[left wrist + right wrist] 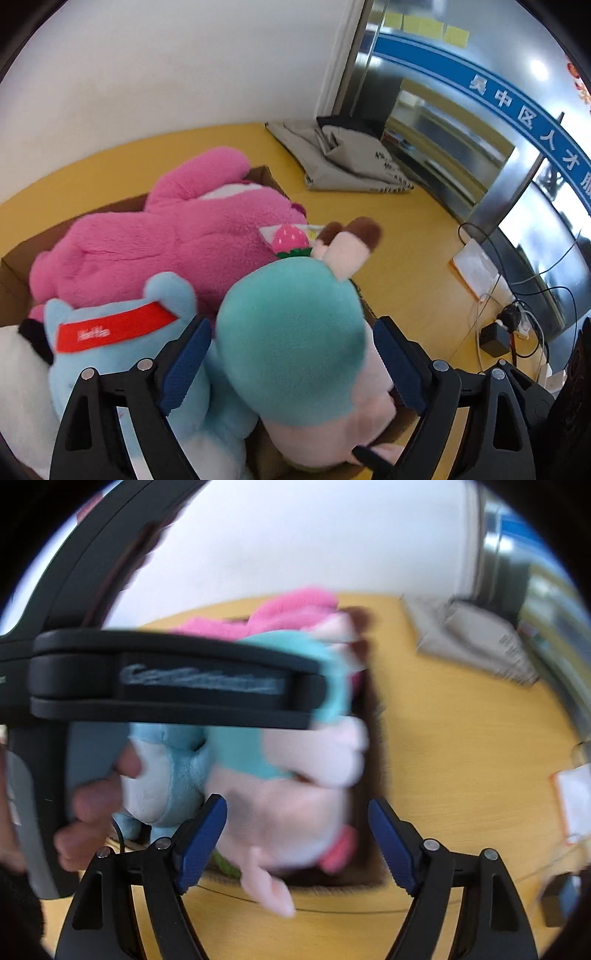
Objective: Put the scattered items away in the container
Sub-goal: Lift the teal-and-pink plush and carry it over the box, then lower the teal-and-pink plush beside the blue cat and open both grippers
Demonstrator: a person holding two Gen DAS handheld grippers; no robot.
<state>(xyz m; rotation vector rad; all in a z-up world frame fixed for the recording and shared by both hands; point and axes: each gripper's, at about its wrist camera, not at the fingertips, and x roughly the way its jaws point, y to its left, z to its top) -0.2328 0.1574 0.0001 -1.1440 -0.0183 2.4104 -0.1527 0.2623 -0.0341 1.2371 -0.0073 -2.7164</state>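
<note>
Reading "hello" (blurred) on the blue plush (pixel 122 354) headband (pixel 110 330).

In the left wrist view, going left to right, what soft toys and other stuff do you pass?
White plush → light blue plush with red band → teal-headed plush between the open left gripper fingers → grey folded bags on the yellow floor, farther back → black power adapter.

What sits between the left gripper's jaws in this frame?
In the left wrist view, the teal-headed plush fills the gap of the left gripper, lying in the cardboard box beside the blue plush. The jaws stand wide, apparently not pressing it.
</note>
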